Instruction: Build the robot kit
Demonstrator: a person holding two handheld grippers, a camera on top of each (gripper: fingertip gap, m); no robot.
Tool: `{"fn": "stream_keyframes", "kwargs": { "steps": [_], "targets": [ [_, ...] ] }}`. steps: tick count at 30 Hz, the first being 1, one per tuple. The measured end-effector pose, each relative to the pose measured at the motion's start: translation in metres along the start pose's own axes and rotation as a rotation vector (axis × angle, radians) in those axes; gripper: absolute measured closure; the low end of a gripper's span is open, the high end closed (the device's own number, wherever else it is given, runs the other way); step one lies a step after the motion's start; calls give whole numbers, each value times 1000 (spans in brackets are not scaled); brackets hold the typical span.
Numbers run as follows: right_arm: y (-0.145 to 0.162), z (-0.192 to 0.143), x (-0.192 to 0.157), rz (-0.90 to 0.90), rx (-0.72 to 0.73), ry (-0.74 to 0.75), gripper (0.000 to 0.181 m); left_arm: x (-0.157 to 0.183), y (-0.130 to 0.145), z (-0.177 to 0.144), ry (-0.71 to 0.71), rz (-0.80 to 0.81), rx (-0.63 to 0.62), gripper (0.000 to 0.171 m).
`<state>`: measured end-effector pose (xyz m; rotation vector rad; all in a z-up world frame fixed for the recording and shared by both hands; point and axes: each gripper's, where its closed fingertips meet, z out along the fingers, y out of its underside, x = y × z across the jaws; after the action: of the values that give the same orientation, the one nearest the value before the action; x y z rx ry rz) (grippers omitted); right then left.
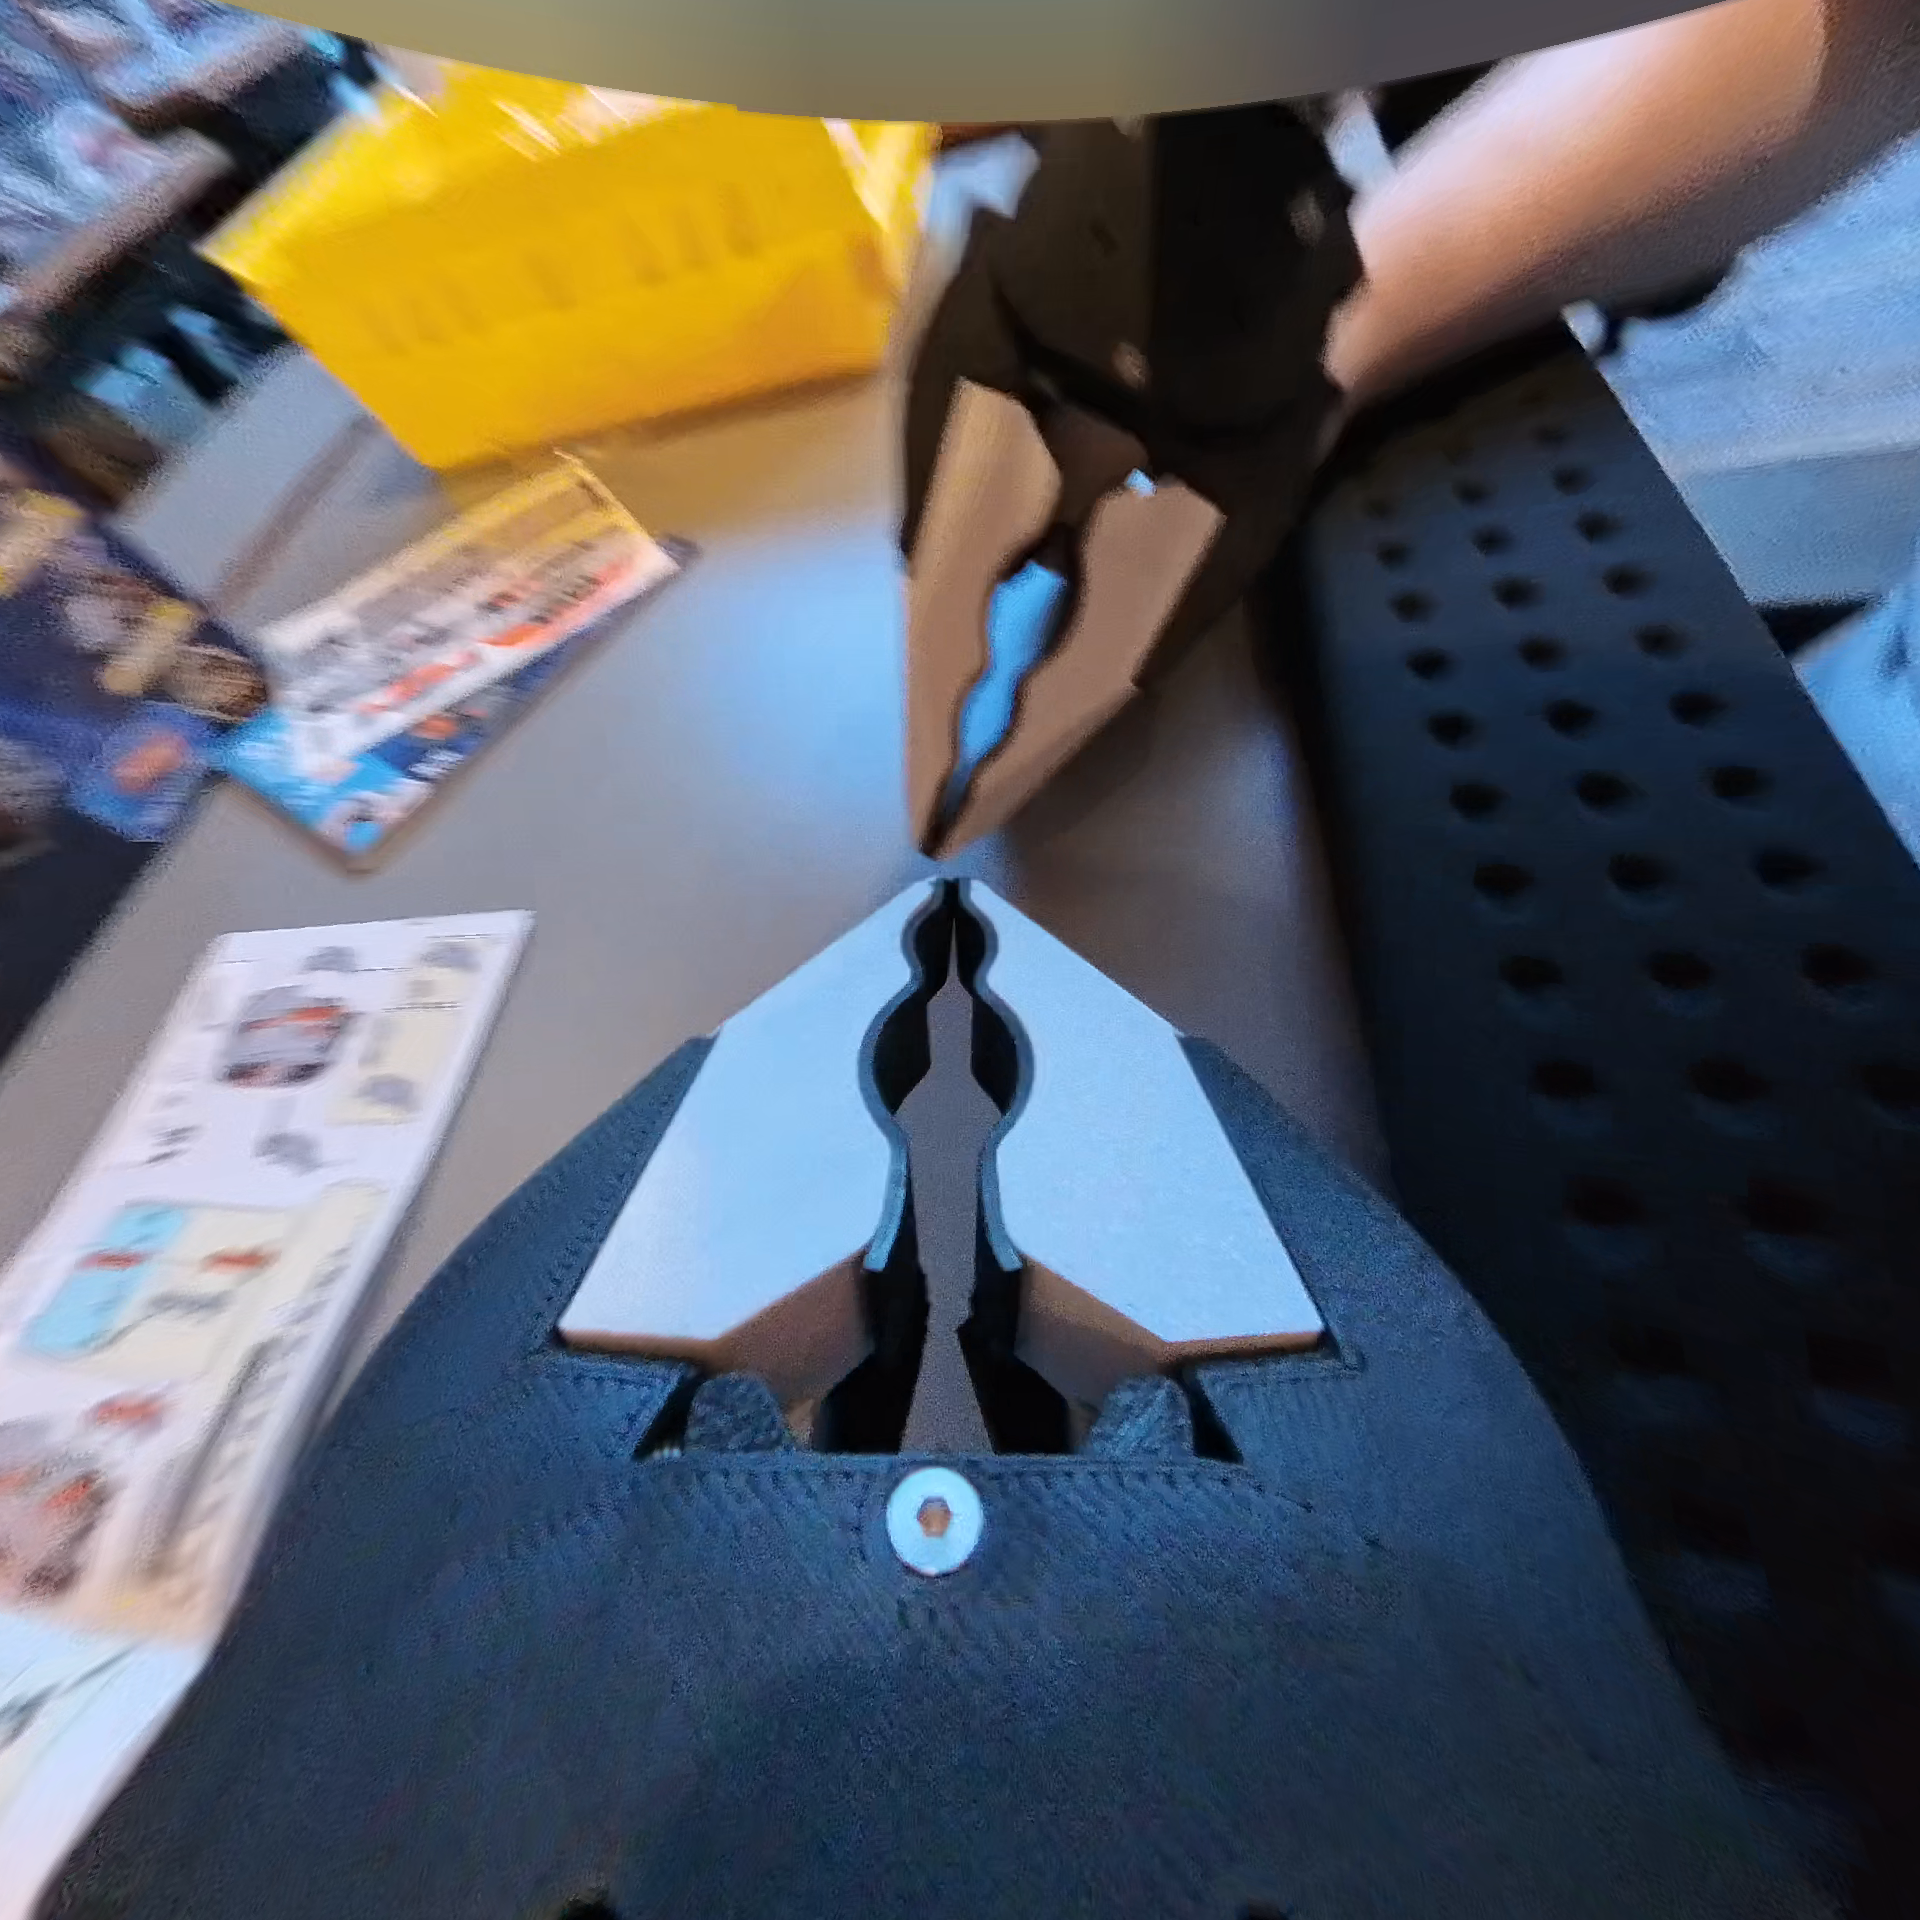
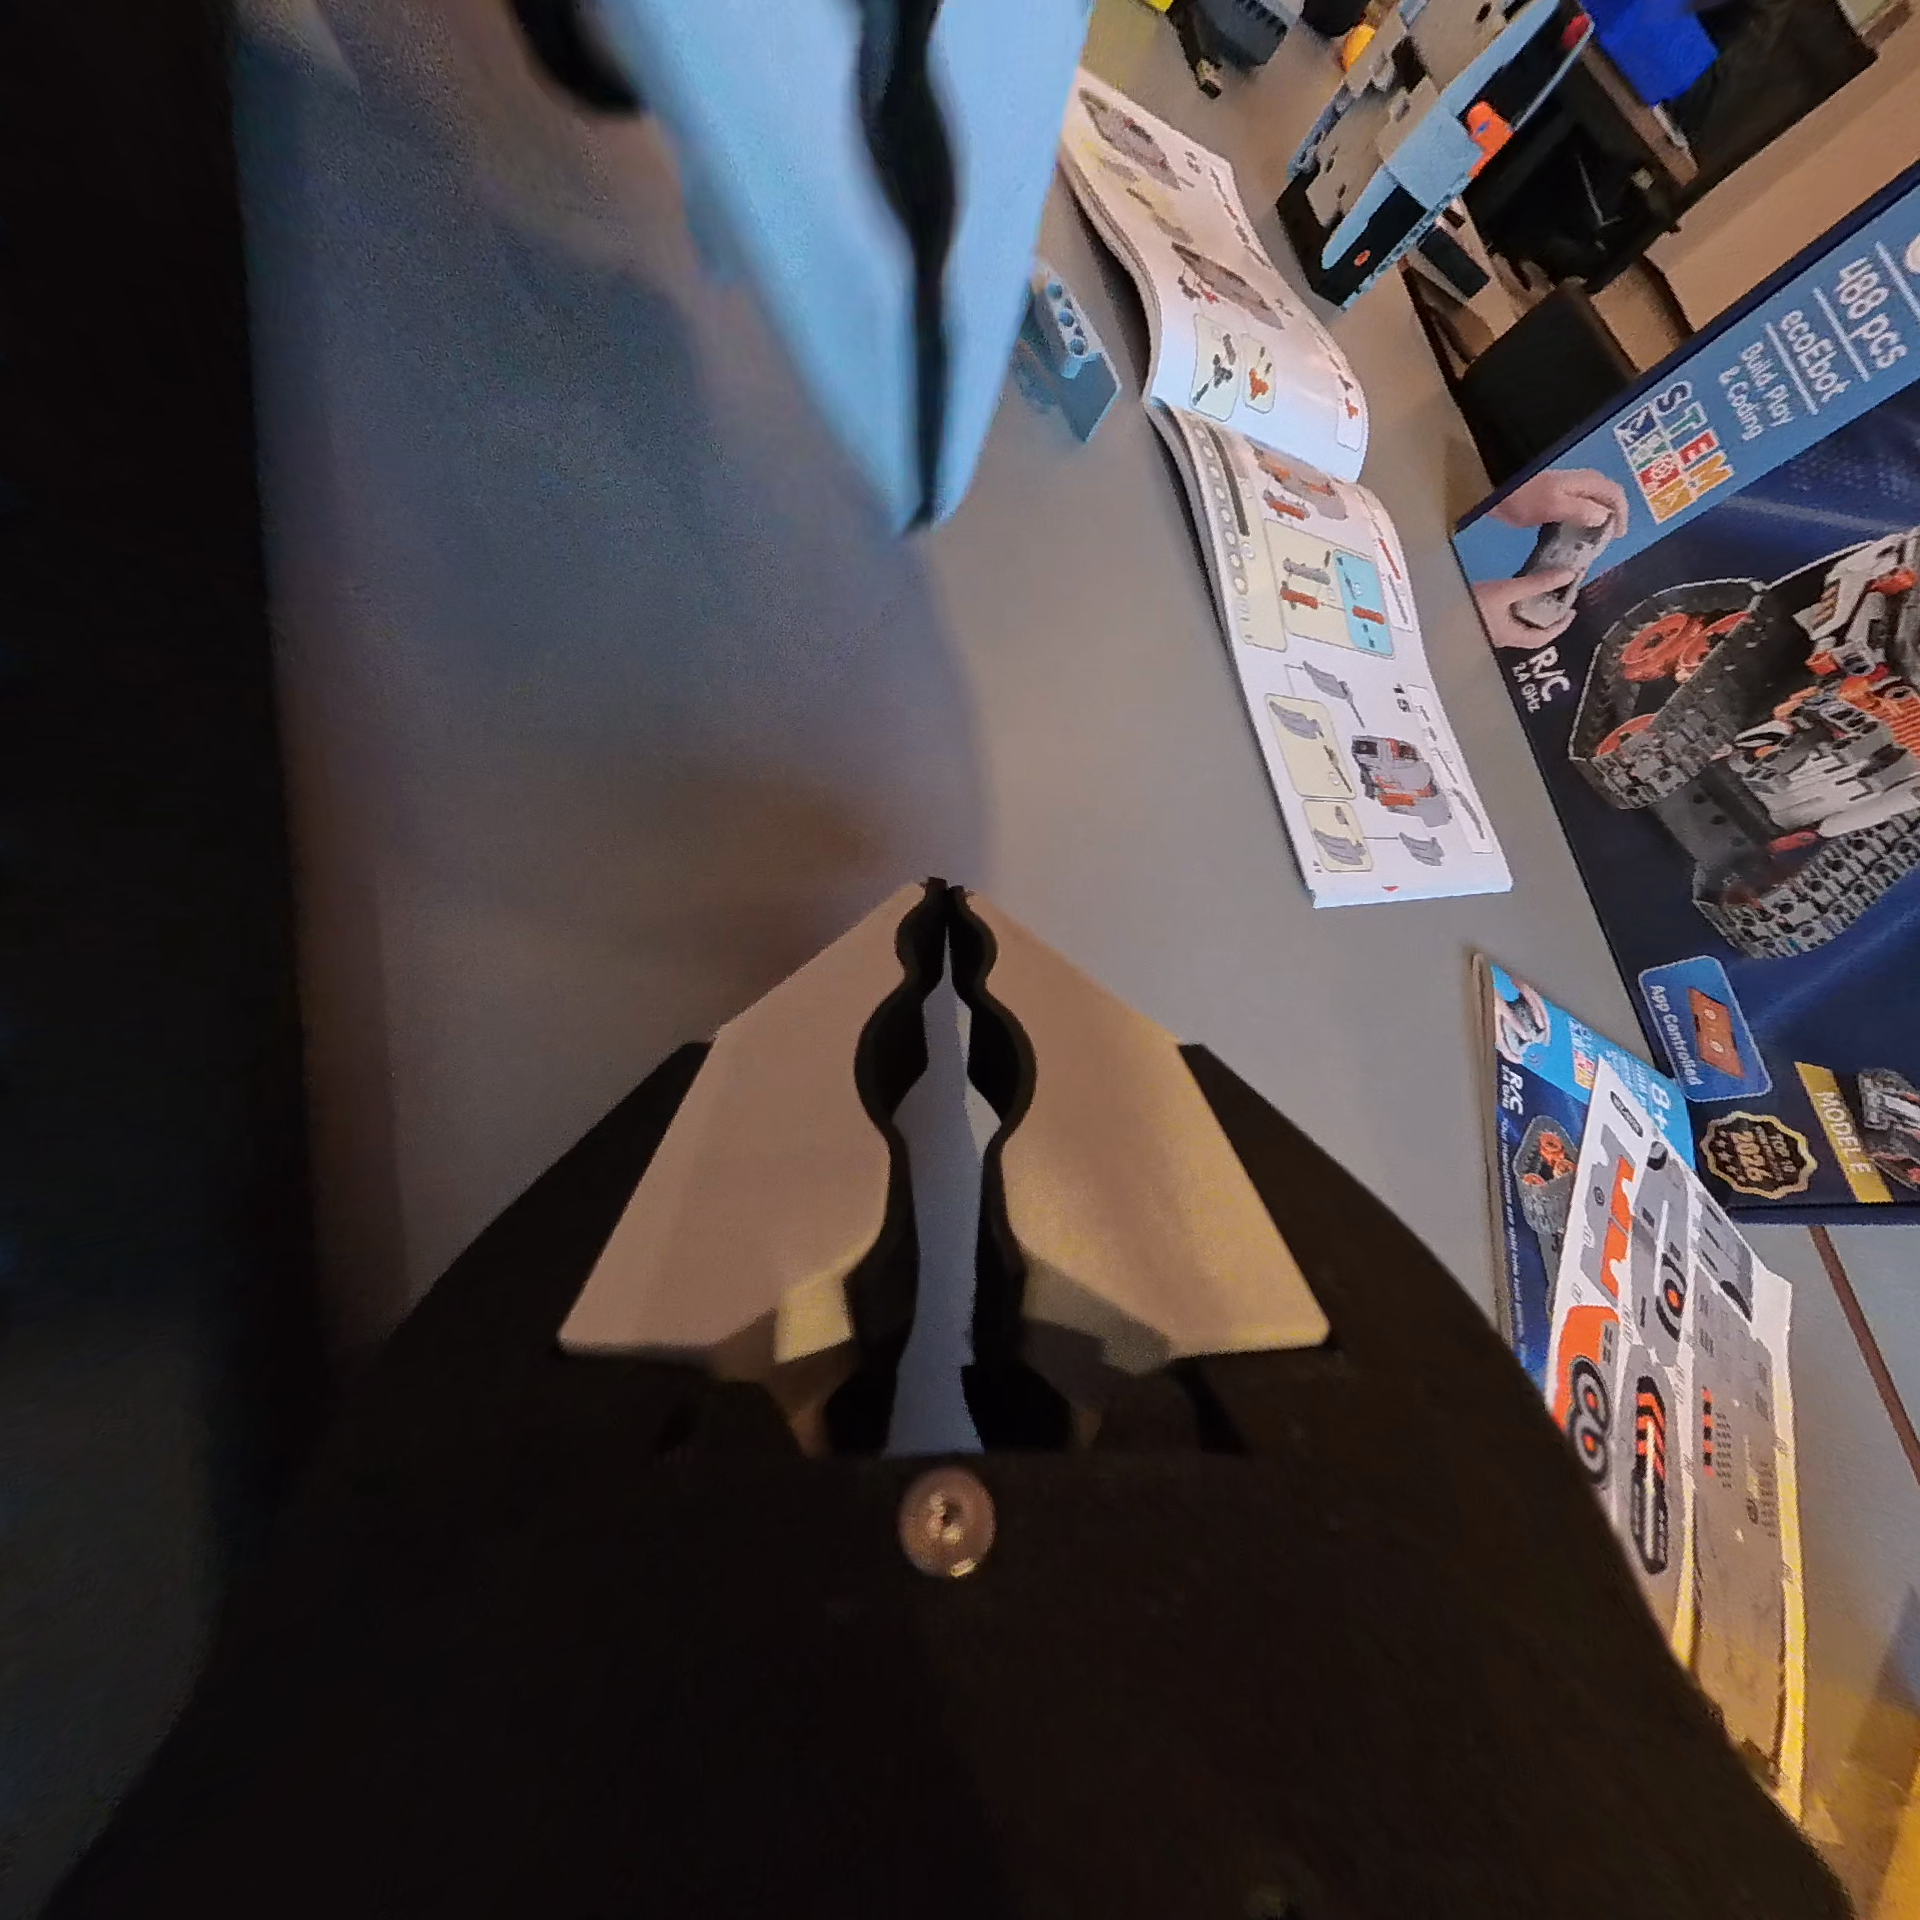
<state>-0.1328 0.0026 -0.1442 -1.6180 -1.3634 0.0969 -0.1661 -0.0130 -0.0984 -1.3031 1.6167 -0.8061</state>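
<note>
My left gripper (image 1: 948,885) is shut and empty, its tips together just above the grey table (image 1: 727,727). My right gripper (image 1: 935,847) points down at it from above, tip almost touching tip, held by a person's bare forearm (image 1: 1558,197). In the right wrist view my right gripper (image 2: 940,888) is shut and empty over the table (image 2: 644,623). The left gripper (image 2: 920,520) hangs in from the top there, also shut. A small blue-grey building block (image 2: 1065,358) lies on the table just behind the left gripper.
An open instruction booklet (image 2: 1288,499) (image 1: 239,1195), a large blue toy box (image 2: 1745,727) and a smaller leaflet (image 2: 1652,1351) (image 1: 457,644) lie beside the grippers. A yellow bin (image 1: 582,270) stands at the back. A black perforated panel (image 1: 1621,831) is on the right. A partly built model (image 2: 1455,135) sits far off. About 6 centimeters separates my left fingertips from my right. The small blue-grey building block (image 2: 1065,358) is about 15 centimeters from both grippers' fingertips.
</note>
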Motion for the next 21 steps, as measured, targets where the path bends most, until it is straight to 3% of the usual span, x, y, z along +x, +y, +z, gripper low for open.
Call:
{"fn": "stream_keyframes", "kwargs": {
  "steps": [4, 7, 12, 21],
  "targets": [
    [-4, 5, -3, 35, 29, -44, 175, -62, -20, -57, -265, -109, 143, 171],
    [-14, 17, -3, 35, 45, -77, 160, -84, -15, -80, -320, -200, 196, 171],
    [-41, 51, -6, 128, 59, -193, 152, -94, 3, -71, -311, -264, 135, 171],
    [-53, 92, -8, 381, -64, -248, 166, -84, 30, -57, -265, -319, -29, 167]
  ]
}}
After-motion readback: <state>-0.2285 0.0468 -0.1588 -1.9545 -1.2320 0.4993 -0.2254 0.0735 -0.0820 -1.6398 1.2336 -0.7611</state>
